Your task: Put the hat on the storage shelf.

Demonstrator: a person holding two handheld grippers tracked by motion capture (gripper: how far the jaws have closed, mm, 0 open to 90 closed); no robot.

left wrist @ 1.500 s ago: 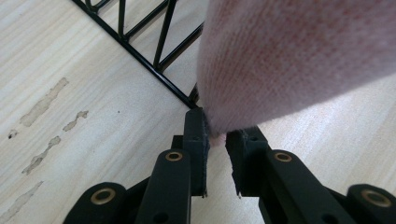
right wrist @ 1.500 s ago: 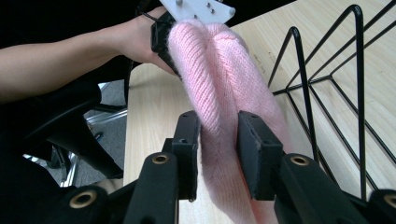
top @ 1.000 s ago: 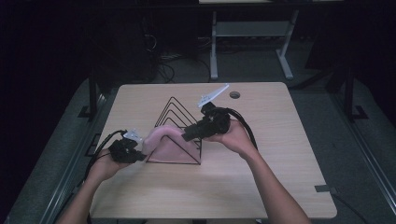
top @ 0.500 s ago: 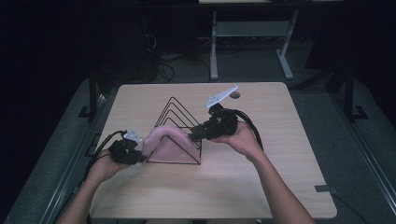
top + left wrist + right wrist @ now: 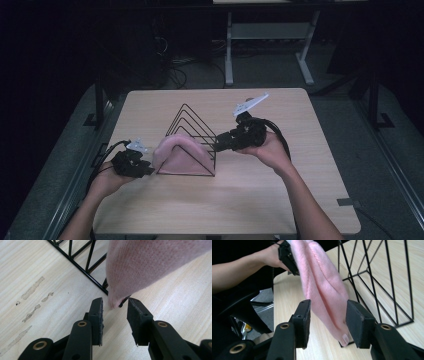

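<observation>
A pink knit cloth (image 5: 180, 155) hangs over the front triangle of a black wire rack (image 5: 192, 117) on the wooden table (image 5: 250, 200). My left gripper (image 5: 147, 167) sits at the cloth's left end. In the left gripper view its jaws have just been opening, and the cloth's tip (image 5: 150, 262) lies between the pads of the left gripper (image 5: 115, 302) without being pressed. My right gripper (image 5: 220, 146) is at the rack's right corner. Its jaws have also just been opening, and the right gripper (image 5: 328, 305) now stands loosely around the cloth's (image 5: 322, 285) lower end.
The rack's wires (image 5: 374, 277) rise just right of my right jaw, and its base bar (image 5: 82, 265) runs ahead of my left jaws. Pale scuff marks (image 5: 32, 288) streak the tabletop. A desk frame (image 5: 270, 35) stands on the dark floor behind the table.
Both grippers' jaws have widened and let go of the cloth. The right hand has drawn a little to the right. The cloth has settled onto the rack's front triangle.
</observation>
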